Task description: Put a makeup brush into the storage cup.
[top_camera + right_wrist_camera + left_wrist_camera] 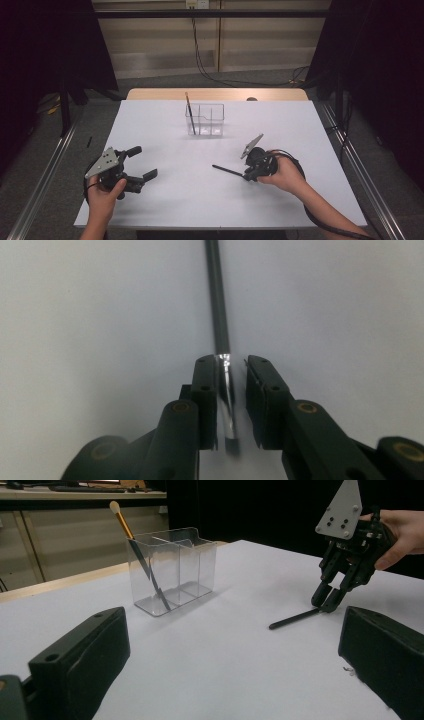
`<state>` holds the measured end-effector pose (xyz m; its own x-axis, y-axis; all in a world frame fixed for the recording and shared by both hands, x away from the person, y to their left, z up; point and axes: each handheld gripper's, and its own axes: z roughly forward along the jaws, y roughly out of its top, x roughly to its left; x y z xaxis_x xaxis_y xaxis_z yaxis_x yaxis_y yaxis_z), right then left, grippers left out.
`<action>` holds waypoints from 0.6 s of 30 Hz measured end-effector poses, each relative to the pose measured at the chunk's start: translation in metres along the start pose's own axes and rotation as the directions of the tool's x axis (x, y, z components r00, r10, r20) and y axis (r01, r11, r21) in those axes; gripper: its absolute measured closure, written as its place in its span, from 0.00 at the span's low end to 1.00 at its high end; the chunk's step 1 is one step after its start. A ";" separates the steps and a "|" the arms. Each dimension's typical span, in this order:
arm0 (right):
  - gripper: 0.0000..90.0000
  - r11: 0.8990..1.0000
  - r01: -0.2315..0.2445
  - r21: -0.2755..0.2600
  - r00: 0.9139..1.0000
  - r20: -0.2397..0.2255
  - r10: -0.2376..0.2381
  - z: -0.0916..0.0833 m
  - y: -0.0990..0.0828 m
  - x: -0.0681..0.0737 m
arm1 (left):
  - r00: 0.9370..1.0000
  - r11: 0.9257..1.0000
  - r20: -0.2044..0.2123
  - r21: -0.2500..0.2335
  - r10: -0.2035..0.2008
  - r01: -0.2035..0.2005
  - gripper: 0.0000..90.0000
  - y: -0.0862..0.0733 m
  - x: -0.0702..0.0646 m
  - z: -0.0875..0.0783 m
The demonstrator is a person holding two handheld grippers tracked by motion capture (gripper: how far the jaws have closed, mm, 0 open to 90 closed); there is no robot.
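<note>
Table (165, 200) surface lies white and bare around the dark stick (227, 171), which we see lying flat at about 4 o'clock from the clear divided holder (206, 120), well apart from it, a gold-handled brush (189, 111) leaning in the holder's left compartment. Our right gripper (246, 176) has its jaws nearly together around the stick's end, a slight gap showing on one side, while the left gripper (145, 162) at 8 o'clock stands spread wide with nothing in it. We read no writing or labels anywhere.

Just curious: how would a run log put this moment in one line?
right tongs: astride dark brush, small gap | left tongs: open, idle | organizer: one brush inside
</note>
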<state>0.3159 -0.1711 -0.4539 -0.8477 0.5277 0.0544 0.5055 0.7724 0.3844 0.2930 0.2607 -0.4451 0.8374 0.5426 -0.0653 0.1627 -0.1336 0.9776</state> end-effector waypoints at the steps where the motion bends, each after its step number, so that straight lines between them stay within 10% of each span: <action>1: 0.85 1.000 0.008 0.003 1.000 0.006 -0.008 0.000 0.000 0.001 | 1.000 1.000 0.000 -0.002 -0.004 0.004 0.00 0.000 0.000 0.000; 18: 0.94 0.996 0.065 0.054 0.998 0.024 -0.066 0.001 0.007 0.007 | 1.000 1.000 0.005 0.004 0.002 -0.002 0.00 0.001 0.000 0.003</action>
<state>0.3136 -0.1619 -0.4519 -0.8752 0.4837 0.0064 0.4574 0.8231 0.3364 0.2944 0.2584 -0.4449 0.8403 0.5382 -0.0641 0.1632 -0.1384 0.9768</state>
